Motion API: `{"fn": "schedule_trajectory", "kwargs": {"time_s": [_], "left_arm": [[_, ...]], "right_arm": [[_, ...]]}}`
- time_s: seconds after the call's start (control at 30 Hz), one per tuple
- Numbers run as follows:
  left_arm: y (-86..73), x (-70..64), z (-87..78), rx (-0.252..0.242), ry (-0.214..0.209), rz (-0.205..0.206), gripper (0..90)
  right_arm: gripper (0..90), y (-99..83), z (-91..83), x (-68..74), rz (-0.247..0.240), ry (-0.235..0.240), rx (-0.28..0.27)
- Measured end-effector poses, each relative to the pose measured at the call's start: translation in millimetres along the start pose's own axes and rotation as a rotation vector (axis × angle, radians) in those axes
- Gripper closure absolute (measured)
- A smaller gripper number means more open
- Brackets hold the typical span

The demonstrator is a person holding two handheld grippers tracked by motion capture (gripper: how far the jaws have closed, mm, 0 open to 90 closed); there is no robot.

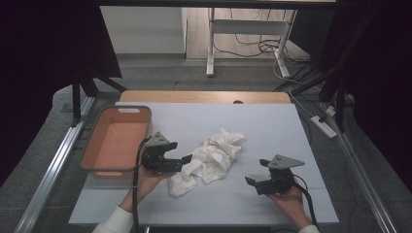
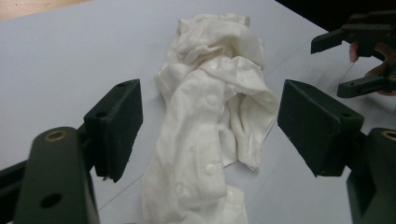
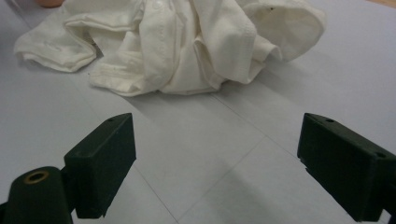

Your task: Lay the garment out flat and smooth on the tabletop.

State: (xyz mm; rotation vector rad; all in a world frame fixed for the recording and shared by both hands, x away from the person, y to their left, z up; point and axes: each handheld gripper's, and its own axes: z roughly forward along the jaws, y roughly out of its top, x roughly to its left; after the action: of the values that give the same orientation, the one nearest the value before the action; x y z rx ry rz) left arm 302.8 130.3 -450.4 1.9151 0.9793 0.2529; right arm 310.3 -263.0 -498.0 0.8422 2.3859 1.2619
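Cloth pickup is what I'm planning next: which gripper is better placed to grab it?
Left, probably. The left gripper is open with the cloth between its jaws, while the open right gripper faces bare table short of it.

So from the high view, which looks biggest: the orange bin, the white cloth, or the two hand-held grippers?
1. Orange bin, largest.
2. White cloth, crumpled, somewhat smaller.
3. Left hand-held gripper and right hand-held gripper: smallest, and they look about alike, so I won't rank them.
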Motion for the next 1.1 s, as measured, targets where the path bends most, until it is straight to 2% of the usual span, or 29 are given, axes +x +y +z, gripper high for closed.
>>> {"fn": "schedule_trajectory", "kwargs": {"time_s": [0.3, 0.47, 0.63, 1.1], "left_arm": [[3.9, -2.3, 4.8, -0.002, -0.004, 0.001, 23.2], [4.6, -1.3, 6.6, 0.002, 0.000, 0.009, 23.2], [3.5, 0.1, 6.9, -0.003, -0.002, 0.001, 23.3], [5.9, 2.3, 3.3, -0.016, 0.000, 0.004, 23.2]], "right_arm": [[14.7, 6.0, 16.9, 6.0, 0.000, 0.031, 0.016], [15.7, 9.4, 22.2, 11.6, -0.028, 0.041, 0.026], [17.6, 12.2, 29.4, 19.1, -0.030, 0.060, 0.031], [23.3, 21.7, 58.7, 32.2, -0.040, 0.072, 0.067]]}}
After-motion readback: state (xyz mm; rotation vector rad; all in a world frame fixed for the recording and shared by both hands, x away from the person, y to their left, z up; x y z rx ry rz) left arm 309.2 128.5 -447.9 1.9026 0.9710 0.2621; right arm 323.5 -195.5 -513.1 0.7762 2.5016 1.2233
